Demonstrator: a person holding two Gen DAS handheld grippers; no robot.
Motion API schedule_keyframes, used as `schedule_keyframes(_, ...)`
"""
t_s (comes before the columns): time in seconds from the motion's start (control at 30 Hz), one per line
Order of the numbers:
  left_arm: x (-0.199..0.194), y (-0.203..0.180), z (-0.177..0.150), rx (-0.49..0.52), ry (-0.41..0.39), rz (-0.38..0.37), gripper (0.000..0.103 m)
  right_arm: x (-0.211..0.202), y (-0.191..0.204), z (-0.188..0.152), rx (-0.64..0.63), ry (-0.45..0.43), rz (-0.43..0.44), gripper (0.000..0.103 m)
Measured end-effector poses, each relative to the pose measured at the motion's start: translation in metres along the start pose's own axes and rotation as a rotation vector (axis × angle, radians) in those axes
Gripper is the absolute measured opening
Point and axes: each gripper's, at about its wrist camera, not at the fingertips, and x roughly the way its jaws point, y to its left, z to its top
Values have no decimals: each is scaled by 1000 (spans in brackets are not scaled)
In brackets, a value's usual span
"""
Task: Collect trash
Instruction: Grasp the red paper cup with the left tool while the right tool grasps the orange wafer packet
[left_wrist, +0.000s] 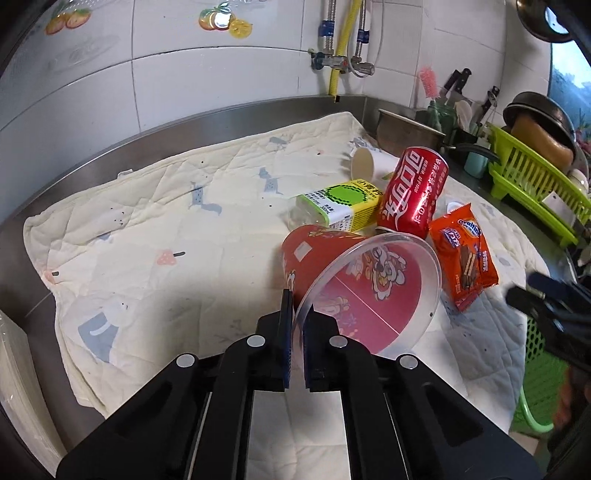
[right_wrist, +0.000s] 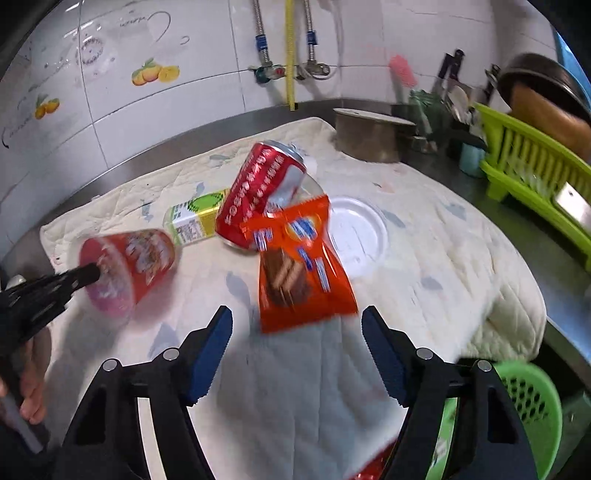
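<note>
White tiles with fruit stickers (left_wrist: 225, 20) stood behind a steel counter covered by a quilted cloth (left_wrist: 155, 229). On the cloth lay the trash — a red Coca-Cola can (left_wrist: 413, 192), an orange Ovaltine wrapper (left_wrist: 461, 254) and a yellow-green bottle (left_wrist: 340, 205). The left gripper (left_wrist: 295, 325) pinched the clear rim of a red cup (left_wrist: 354, 284), lying on its side. The right gripper (right_wrist: 297, 354) was wide open near the wrapper, holding nothing. Only the right view showed a white lid (right_wrist: 356, 232) and a green basket (right_wrist: 532, 402) clearly.

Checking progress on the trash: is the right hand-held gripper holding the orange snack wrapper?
No, the right hand-held gripper is open, the orange snack wrapper lying beyond its fingertips.
</note>
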Motion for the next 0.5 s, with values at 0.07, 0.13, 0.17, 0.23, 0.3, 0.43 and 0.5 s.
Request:
schedule_keyframes(0.07,-1,6,0,-5,3,-19,4,13,5,11,-19,7,-6,70)
schedule_keyframes(0.13,-3,9,-1,-7,4,-30,4,23,9,18,-34,20,-20,70)
schedule_keyframes(0.17,-4,10,-1,-3,1,-34,4,31,12,22,-46,33,-24,70)
schedule_keyframes(0.23,-7,13,-1,1,-7,-43,4,40,15,27,-70,44,-49,69)
schedule_keyframes(0.3,-9,14,-1,6,-12,-51,4,49,19,30,-95,53,-85,67)
schedule_keyframes(0.43,-15,15,-2,18,-24,-67,4,60,14,31,-87,65,-109,65)
schedule_keyframes(0.5,-19,15,-1,13,-27,-81,4,64,10,31,-74,76,-106,59)
